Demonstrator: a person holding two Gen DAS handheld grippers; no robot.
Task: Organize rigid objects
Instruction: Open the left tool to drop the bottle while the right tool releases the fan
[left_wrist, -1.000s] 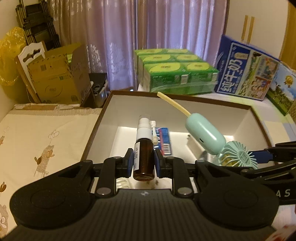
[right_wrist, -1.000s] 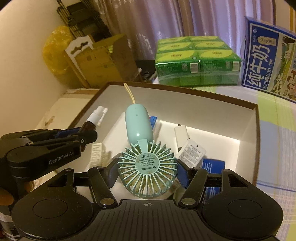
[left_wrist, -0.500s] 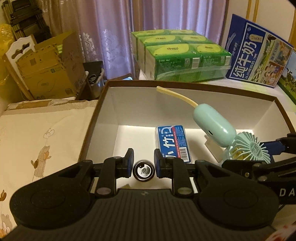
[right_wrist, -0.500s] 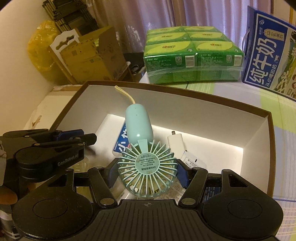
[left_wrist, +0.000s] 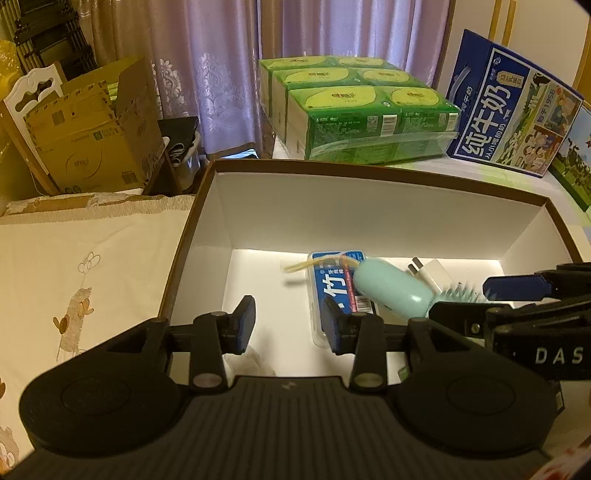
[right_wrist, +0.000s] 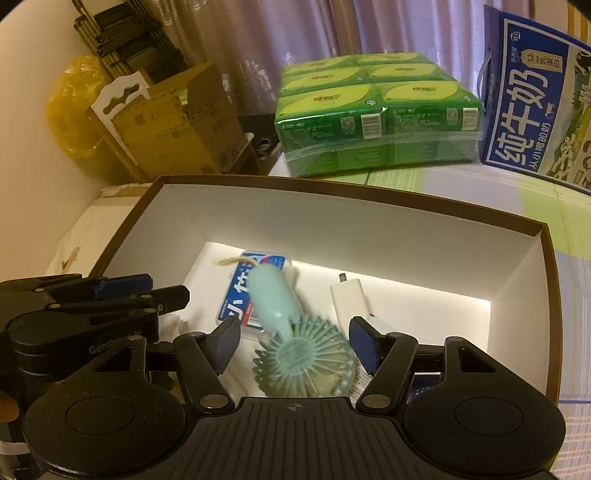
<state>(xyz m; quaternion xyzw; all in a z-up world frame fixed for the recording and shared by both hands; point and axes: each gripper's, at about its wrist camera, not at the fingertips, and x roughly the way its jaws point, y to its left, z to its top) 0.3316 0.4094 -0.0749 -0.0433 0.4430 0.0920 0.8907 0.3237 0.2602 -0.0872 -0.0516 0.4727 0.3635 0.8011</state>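
A brown-rimmed white box holds a blue packet, a white charger and a mint handheld fan. My left gripper is open and empty over the box's left part; the brown spray bottle is out of sight. My right gripper is open; the fan lies blurred between and below its fingers, handle resting on the blue packet. The left gripper also shows in the right wrist view, and the right gripper in the left wrist view.
Green shrink-wrapped cartons and a blue milk carton box stand behind the box. Cardboard boxes and a yellow bag are at the back left. A cream cartoon-print cloth lies left of the box.
My left gripper has opened and the brown bottle has left it. My right gripper has opened and the fan has dropped into the box onto the blue packet.
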